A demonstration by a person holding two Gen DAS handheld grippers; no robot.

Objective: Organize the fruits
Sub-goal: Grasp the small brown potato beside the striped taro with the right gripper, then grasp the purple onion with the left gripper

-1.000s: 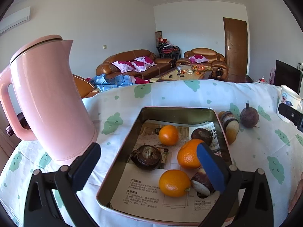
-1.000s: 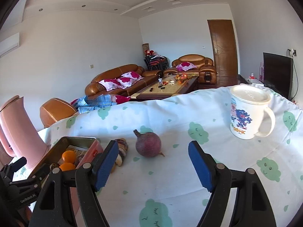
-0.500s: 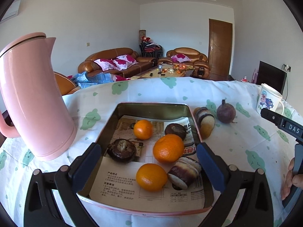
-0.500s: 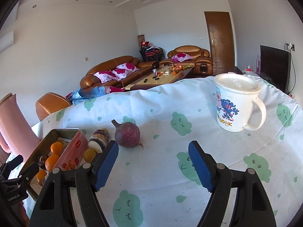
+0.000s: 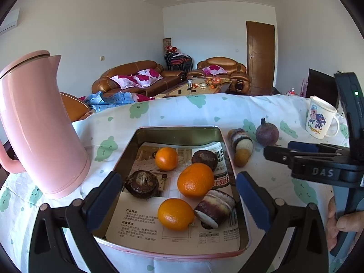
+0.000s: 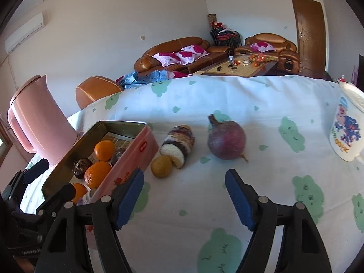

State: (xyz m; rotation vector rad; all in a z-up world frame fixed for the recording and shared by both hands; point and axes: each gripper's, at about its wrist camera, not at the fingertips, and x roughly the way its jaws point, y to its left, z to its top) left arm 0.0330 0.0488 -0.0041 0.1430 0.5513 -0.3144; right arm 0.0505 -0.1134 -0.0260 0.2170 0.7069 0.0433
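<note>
Right hand-held gripper (image 6: 183, 201) hangs low over the desk (image 6: 261, 104), jaws apart and grasping nothing; they have just been closing in, bare tablecloth between them. The purple round fruit (image 6: 226, 140) lies ahead of it, slightly right of centre, apart from the pads. The striped cut fruit (image 6: 178, 144) and the small yellow fruit (image 6: 161, 166) touching it lie ahead to the left, just beside the pink tin (image 6: 138, 150). Left hand-held gripper (image 5: 178, 195) is released too, held above the tin's near end, pads not touching any fruit.

Hard to see: the mug (image 6: 345, 134) is cut off at the right edge in the right wrist view; the tin wall hides part of its contents there. Only fingers of the person's hand (image 5: 343, 226) show. Paper lining text unreadable.

Count: in the tin, three oranges (image 5: 195, 180), two dark brown fruits (image 5: 142, 184), one striped piece (image 5: 213, 208). Outside it, three fruits. One pink kettle (image 5: 38, 122), one mug.
</note>
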